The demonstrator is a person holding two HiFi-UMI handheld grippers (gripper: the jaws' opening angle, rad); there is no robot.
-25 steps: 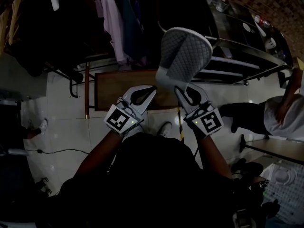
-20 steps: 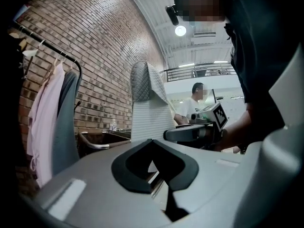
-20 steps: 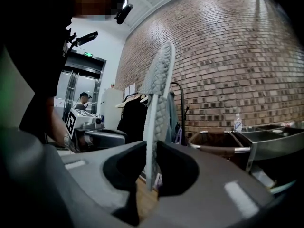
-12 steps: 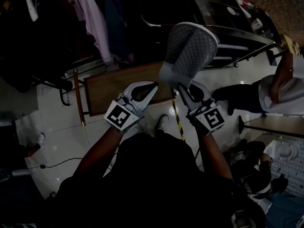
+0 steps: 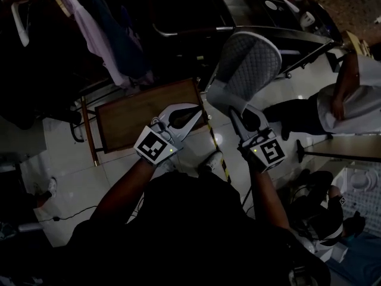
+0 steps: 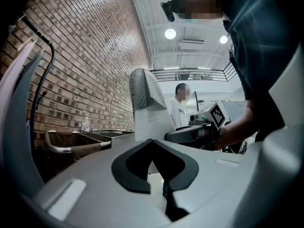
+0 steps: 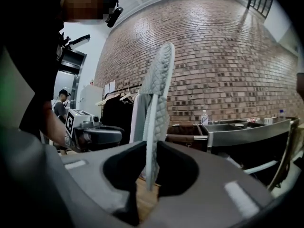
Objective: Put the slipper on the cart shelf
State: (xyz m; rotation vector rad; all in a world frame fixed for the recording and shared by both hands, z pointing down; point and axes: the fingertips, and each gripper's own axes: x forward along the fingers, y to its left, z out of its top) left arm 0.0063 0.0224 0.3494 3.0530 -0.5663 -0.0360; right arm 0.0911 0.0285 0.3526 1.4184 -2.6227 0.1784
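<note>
The grey quilted slipper [image 5: 249,64] is up in the air, not on the cart [image 7: 247,125]. It stands on end with its toe high, and from the head view that toe reaches over the cart's near edge. The right gripper [image 5: 239,111] is clamped on it, both jaws pressed against the thin sole at the heel end. In the right gripper view the sole rises edge-on from between the jaws, with the cart just to its right. The left gripper [image 5: 196,111] is on the side of the slipper away from the cart. It is close beside the slipper but apart from it, its jaws brought together with nothing between them. The cart is steel with a rail handle at its near end, and a small bottle [image 7: 204,117] stands on its top against the brick wall [image 7: 213,56]. A lower shelf shows under the top, but the place is too dark to see what lies on it. A wooden board [image 5: 143,115] lies low on the side of the cart where the left gripper is. Further that way clothes [image 5: 89,28] hang from a rack. On the cart's other side a person [image 5: 351,100] in a pale top sits over the white tiled floor [image 5: 65,159].
</note>
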